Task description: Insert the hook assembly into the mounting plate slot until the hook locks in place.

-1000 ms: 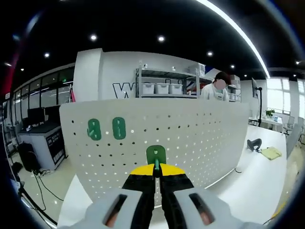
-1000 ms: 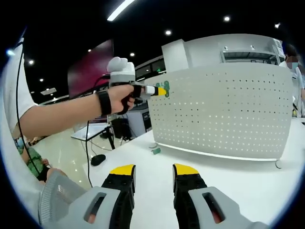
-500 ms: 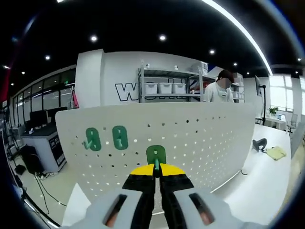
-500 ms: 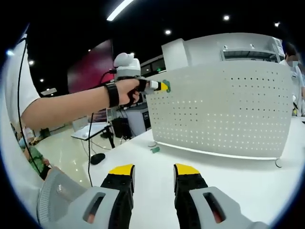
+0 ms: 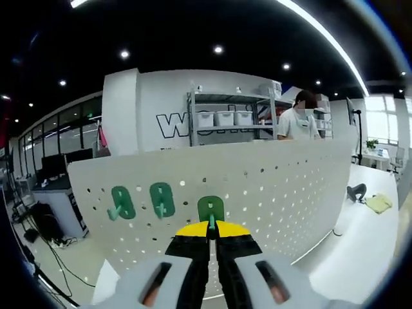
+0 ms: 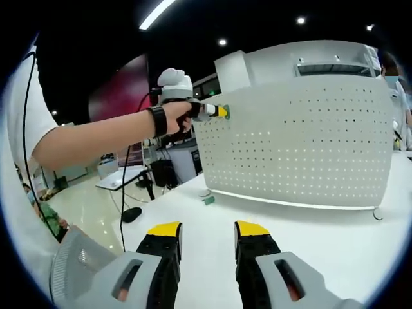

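Closer now vs 1 s back: the green hook assembly (image 5: 210, 211) pinched in my left gripper (image 5: 211, 226) sits tight against the white perforated mounting plate (image 5: 270, 193), and the plate looks bigger in the left gripper view. From the right gripper view the left gripper (image 6: 221, 111) has gone from just off the plate's upper left corner to right at it, w/ the hook (image 6: 226, 112) touching or nearly touching the plate (image 6: 302, 145); can't tell if it's seated in a slot.

Left jaws are clamped on the hook's stem, yellow tips together, hook's flat green tab standing upright just above them. Two other green hooks (image 5: 141, 201) already hang on the plate, side by side, to the left of mine in the left gripper view.

Right gripper (image 6: 205, 230) hangs low over the white table (image 6: 335, 244), jaws spread w/ a clear gap, nothing between them, well apart from the plate. Plate stands upright on the table on small feet. A small green piece (image 6: 208, 200) lies on the table near the plate's lower left corner.

My left hand (image 6: 172, 119) and bare forearm reach across the right gripper view, black strap at the wrist. Bkgd: a person (image 5: 300, 121) stands behind the plate by a metal shelf rack (image 5: 225, 112) w/ bins.
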`<state>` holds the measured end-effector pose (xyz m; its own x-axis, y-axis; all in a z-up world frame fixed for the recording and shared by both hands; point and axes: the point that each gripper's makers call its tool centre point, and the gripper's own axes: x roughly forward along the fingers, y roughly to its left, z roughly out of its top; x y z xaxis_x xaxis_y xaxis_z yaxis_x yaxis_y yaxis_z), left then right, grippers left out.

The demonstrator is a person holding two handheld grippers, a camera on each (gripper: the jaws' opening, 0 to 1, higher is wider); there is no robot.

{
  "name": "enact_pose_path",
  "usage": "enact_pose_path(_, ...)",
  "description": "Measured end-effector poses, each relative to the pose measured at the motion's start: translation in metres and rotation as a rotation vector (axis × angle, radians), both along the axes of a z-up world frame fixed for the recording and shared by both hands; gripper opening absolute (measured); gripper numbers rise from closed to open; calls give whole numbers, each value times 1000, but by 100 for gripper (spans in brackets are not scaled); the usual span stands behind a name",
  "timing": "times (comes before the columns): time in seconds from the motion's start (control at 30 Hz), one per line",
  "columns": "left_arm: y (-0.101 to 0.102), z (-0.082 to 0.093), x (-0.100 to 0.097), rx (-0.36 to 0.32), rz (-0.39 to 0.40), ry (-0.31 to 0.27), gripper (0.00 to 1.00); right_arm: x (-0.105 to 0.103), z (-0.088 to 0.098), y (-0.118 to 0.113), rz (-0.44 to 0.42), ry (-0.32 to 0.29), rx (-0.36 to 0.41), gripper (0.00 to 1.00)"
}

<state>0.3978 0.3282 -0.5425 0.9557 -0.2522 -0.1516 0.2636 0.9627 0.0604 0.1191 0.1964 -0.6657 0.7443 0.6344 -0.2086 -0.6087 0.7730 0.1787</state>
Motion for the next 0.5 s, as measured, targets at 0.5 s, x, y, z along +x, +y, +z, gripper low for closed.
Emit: enact_pose_path(0.5, -4, 13, 19, -9, 15, -31, 2, 3, -3, -7, -21, 14, 9, 32)
